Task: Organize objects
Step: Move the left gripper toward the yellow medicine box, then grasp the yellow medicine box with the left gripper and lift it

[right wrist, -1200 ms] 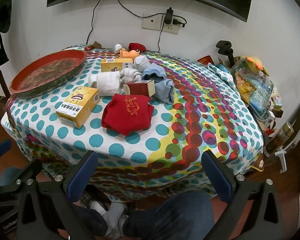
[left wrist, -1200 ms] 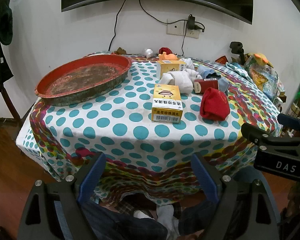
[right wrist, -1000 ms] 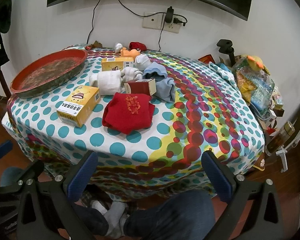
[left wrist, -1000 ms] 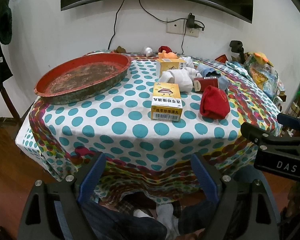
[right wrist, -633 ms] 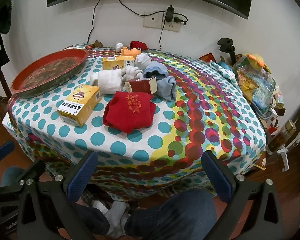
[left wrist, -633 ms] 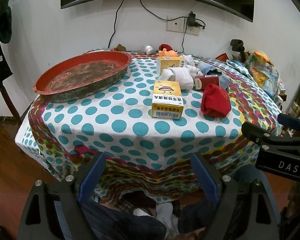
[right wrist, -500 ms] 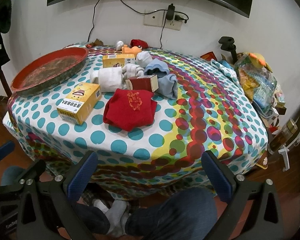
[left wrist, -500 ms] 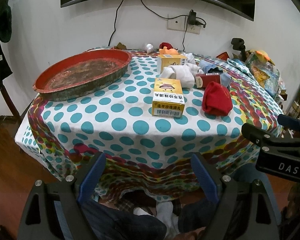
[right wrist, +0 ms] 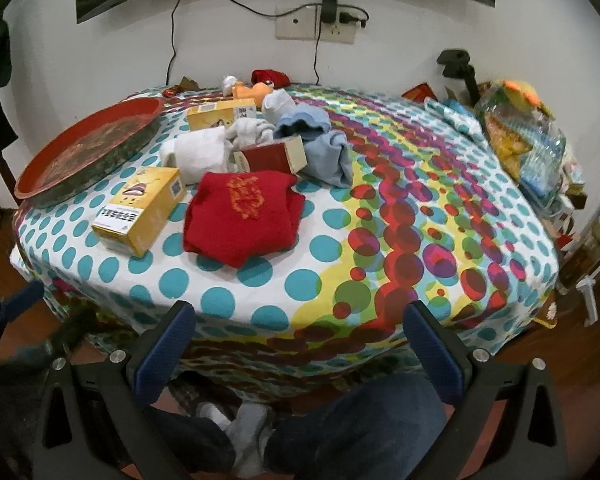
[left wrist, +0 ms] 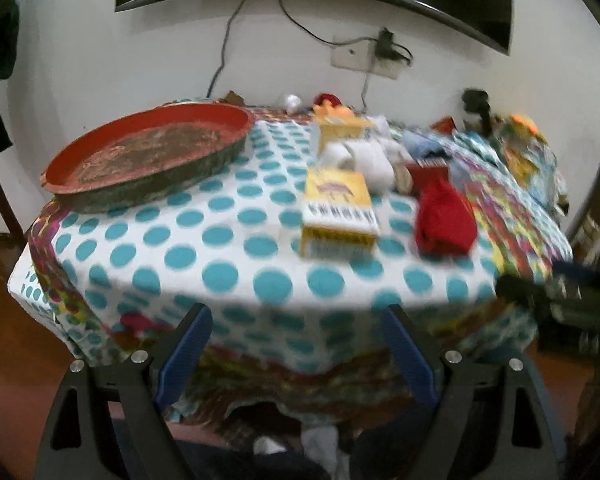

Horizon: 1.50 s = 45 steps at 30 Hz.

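Observation:
On the dotted tablecloth lie a yellow box (left wrist: 338, 212) (right wrist: 140, 210), a folded red cloth (right wrist: 242, 214) (left wrist: 444, 216), a dark red box (right wrist: 272, 158), white socks (right wrist: 198, 156), light blue socks (right wrist: 324, 144) and a second yellow box (right wrist: 222, 116). A round red tray (left wrist: 148, 152) (right wrist: 88, 148) sits at the left. My left gripper (left wrist: 294, 350) is open, low before the table's near edge, in line with the yellow box. My right gripper (right wrist: 300, 350) is open too, below the edge, nothing between its fingers. The left view is blurred.
Small toys (right wrist: 256, 88) and a red item (right wrist: 270, 77) lie at the table's far edge by the wall socket (right wrist: 314, 28). Bags of snacks (right wrist: 528, 136) crowd the right side. A person's legs and socked feet (right wrist: 244, 428) are under the table.
Both grippers have moved forward and up toward the table; the objects loom larger. The left view is now motion-blurred. Nothing on the table has shifted.

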Motion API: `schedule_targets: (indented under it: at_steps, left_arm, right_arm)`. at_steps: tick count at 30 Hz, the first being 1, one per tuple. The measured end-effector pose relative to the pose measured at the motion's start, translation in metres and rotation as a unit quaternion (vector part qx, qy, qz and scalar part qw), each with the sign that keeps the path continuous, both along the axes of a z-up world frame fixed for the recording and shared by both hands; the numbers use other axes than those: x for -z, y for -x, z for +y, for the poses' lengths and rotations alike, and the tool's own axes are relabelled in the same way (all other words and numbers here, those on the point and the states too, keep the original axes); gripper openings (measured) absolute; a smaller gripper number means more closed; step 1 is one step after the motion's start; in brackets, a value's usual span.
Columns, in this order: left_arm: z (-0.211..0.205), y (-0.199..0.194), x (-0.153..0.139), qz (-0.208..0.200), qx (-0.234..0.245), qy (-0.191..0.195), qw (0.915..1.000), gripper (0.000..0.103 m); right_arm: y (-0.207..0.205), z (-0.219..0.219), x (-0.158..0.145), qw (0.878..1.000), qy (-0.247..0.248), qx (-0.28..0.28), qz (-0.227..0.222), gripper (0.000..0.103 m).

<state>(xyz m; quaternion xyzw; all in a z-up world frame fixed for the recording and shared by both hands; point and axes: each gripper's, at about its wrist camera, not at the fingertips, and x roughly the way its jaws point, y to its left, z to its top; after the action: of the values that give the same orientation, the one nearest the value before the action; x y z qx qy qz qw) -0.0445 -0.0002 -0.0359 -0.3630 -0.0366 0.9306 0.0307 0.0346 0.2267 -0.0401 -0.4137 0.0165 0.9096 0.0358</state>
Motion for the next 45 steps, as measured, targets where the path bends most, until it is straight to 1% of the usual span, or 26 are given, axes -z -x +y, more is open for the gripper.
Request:
schedule_targets:
  at_steps: [3,5,7,8,9,10,11,12,13,15,16,17,18,20,23,25,26,27,28,29,30,32,36,40,45]
  left_arm:
    - [0.003,0.024,-0.005,0.002,-0.001,-0.002,1.0000,0.089]
    - [0.008,0.040,-0.006,0.004,0.000,0.004,1.0000,0.089]
    - [0.013,0.055,-0.003,-0.005,0.012,-0.004,0.9999,0.089]
    - [0.017,0.061,-0.002,-0.008,0.017,-0.004,0.9998,0.089]
    - [0.020,0.066,0.000,-0.011,0.027,-0.001,0.9996,0.088]
    - [0.024,0.071,0.003,-0.015,0.034,0.002,0.9993,0.084]
    - [0.029,0.075,0.005,-0.018,0.042,0.008,0.9989,0.066]
    - [0.033,0.078,0.007,-0.023,0.041,0.019,0.9987,0.058]
    - [0.036,0.078,0.006,-0.019,0.037,0.028,0.9988,0.057]
    - [0.037,0.077,0.004,-0.018,0.042,0.015,0.9988,0.060]
    - [0.038,0.076,0.003,-0.014,0.041,0.013,0.9990,0.065]
    - [0.038,0.075,0.001,-0.008,0.039,0.014,0.9991,0.085]
    - [0.039,0.073,-0.001,0.001,0.036,0.013,0.9992,0.098]
    - [0.040,0.074,-0.005,0.009,0.016,0.023,0.9996,0.102]
    - [0.046,0.089,-0.008,0.003,-0.015,0.042,0.9990,0.102]
    - [0.046,0.103,-0.004,-0.009,-0.029,0.048,0.9984,0.102]
    - [0.045,0.110,0.000,-0.017,-0.043,0.055,0.9974,0.101]
    - [0.042,0.113,0.003,-0.027,-0.051,0.052,0.9970,0.081]
    - [0.037,0.116,0.006,-0.039,-0.059,0.038,0.9968,0.054]
    - [0.034,0.115,0.006,-0.040,-0.067,0.038,0.9962,0.051]
    - [0.032,0.114,0.004,-0.042,-0.071,0.045,0.9956,0.051]
    - [0.030,0.111,-0.001,-0.042,-0.058,0.043,0.9965,0.051]
    - [0.020,0.104,-0.031,-0.013,-0.053,0.069,0.9961,0.051]
    - [-0.007,0.107,-0.073,0.014,-0.077,0.073,0.9942,0.051]
    - [-0.046,0.113,-0.122,0.041,-0.116,0.088,0.9885,0.051]
  right_arm:
    - [0.001,0.013,0.004,1.000,0.020,0.004,0.001,0.103]
    - [0.001,0.021,0.007,0.999,0.036,0.008,0.000,0.103]
    - [0.002,0.033,0.010,0.998,0.066,0.015,-0.002,0.103]
    - [0.002,0.036,0.011,0.997,0.078,0.017,-0.004,0.103]
    - [0.002,0.043,0.012,0.995,0.100,0.020,-0.006,0.103]
    - [0.002,0.046,0.013,0.993,0.112,0.023,-0.008,0.103]
    - [0.002,0.051,0.014,0.991,0.128,0.026,-0.008,0.103]
    - [0.002,0.053,0.015,0.990,0.137,0.025,-0.007,0.103]
    - [0.002,0.053,0.014,0.990,0.140,0.022,-0.007,0.103]
    - [0.000,0.052,0.013,0.991,0.132,0.017,-0.005,0.103]
    - [0.000,0.051,0.012,0.991,0.132,0.014,-0.003,0.103]
    - [-0.001,0.052,0.011,0.991,0.136,0.013,-0.002,0.103]
    - [-0.001,0.052,0.010,0.990,0.142,0.012,0.000,0.103]
    - [-0.001,0.052,0.010,0.988,0.152,0.009,0.000,0.103]
    - [0.001,0.049,0.013,0.987,0.162,-0.001,-0.007,0.103]
    - [0.002,0.048,0.015,0.987,0.163,-0.004,-0.011,0.103]
    - [0.002,0.049,0.017,0.986,0.166,-0.005,-0.013,0.103]
    - [0.002,0.050,0.018,0.986,0.169,-0.005,-0.015,0.103]
    - [0.002,0.052,0.018,0.985,0.172,-0.004,-0.016,0.103]
    - [0.002,0.055,0.019,0.984,0.177,0.000,-0.015,0.103]
    - [0.002,0.057,0.019,0.984,0.180,0.003,-0.014,0.103]
    - [0.003,0.062,0.021,0.982,0.189,0.010,-0.017,0.103]
    - [0.004,0.062,0.023,0.979,0.203,0.008,-0.022,0.103]
    - [0.002,0.054,0.019,0.980,0.200,-0.007,-0.019,0.103]
    - [0.000,0.051,0.016,0.979,0.205,-0.017,-0.018,0.103]
